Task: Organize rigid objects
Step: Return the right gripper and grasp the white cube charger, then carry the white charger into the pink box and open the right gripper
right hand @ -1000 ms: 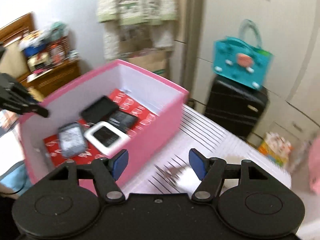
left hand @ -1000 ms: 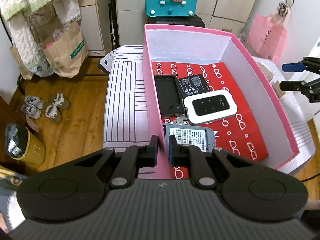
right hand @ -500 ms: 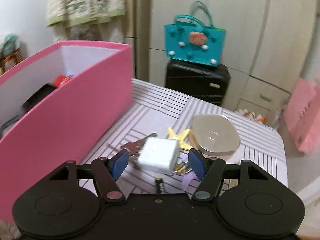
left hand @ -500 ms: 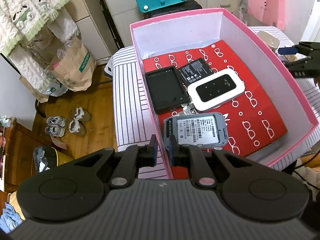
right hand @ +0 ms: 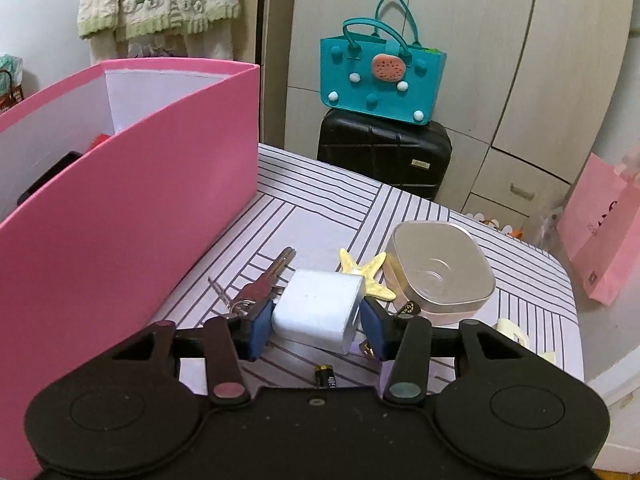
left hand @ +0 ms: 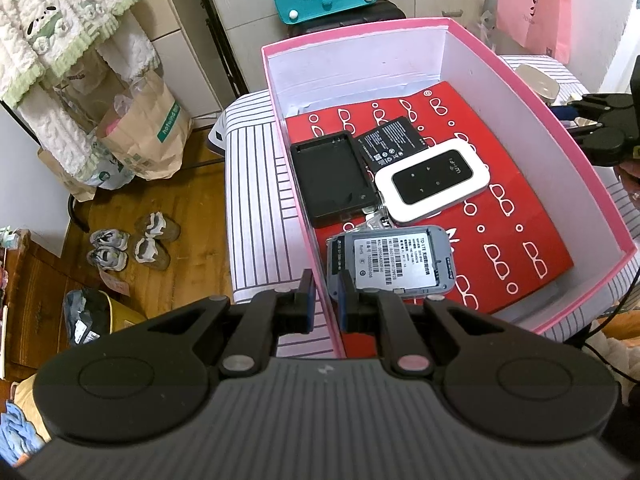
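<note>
Left gripper (left hand: 325,292) has its fingers pinched onto the near wall of the pink box (left hand: 592,168). Inside, left to right: a black tray (left hand: 332,178), a battery (left hand: 390,142), a white router (left hand: 432,182) marked "Wi-Fi", plus a grey unit (left hand: 390,262) whose label reads "TD-LTE". Out on the striped table (right hand: 320,208), right gripper (right hand: 316,326) sits spread around a white charger cube (right hand: 318,310), left pad touching it, keys (right hand: 260,284) just left.

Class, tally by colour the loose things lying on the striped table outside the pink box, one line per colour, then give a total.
White: 1, the charger block
Silver: 1, the bunch of keys
Yellow: 1, the starfish
Metallic beige: 1, the square tin
Black: 1, the battery
Cream: 1, an object at the table edge, only partly seen
Total: 6
</note>
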Demonstrator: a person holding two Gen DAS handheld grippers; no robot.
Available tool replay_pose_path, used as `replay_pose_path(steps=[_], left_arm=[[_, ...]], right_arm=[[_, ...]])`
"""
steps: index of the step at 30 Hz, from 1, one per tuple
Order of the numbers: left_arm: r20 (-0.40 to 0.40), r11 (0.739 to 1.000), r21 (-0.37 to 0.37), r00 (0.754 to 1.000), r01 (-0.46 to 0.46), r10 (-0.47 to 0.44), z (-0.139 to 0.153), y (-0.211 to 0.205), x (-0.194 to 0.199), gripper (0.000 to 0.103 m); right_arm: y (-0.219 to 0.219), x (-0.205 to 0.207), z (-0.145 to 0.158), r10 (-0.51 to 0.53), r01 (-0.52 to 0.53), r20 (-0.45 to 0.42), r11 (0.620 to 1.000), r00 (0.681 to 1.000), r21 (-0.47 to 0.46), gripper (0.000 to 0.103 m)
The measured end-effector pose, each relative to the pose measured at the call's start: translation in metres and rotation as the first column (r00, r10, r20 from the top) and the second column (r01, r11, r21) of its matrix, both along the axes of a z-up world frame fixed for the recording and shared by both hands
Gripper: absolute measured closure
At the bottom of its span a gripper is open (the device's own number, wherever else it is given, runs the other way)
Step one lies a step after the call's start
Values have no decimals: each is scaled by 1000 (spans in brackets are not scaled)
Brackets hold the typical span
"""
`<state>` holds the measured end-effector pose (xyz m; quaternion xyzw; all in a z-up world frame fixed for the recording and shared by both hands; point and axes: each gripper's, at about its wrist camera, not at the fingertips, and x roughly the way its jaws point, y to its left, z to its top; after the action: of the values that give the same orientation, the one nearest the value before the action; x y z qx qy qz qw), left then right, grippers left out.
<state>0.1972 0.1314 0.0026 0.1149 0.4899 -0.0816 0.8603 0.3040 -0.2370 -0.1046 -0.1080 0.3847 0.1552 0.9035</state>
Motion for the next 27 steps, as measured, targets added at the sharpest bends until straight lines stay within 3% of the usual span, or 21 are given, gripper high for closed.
replay_pose_path(steps=[18, 23, 27], left_arm=[[4, 1000, -14, 1000, 2, -2, -1, 3, 0, 93], [-1, 1000, -29, 1000, -2, 2, -1, 5, 2, 94], [4, 999, -33, 1000, -5, 5, -2, 5, 1, 94]], right_arm=[[-30, -15, 43, -18, 16, 10, 982, 1000, 190, 56], [-25, -32, 80, 53, -68, 64, 962, 997, 265, 56], [-8, -46, 111, 176, -201, 105, 928, 979, 313, 55]])
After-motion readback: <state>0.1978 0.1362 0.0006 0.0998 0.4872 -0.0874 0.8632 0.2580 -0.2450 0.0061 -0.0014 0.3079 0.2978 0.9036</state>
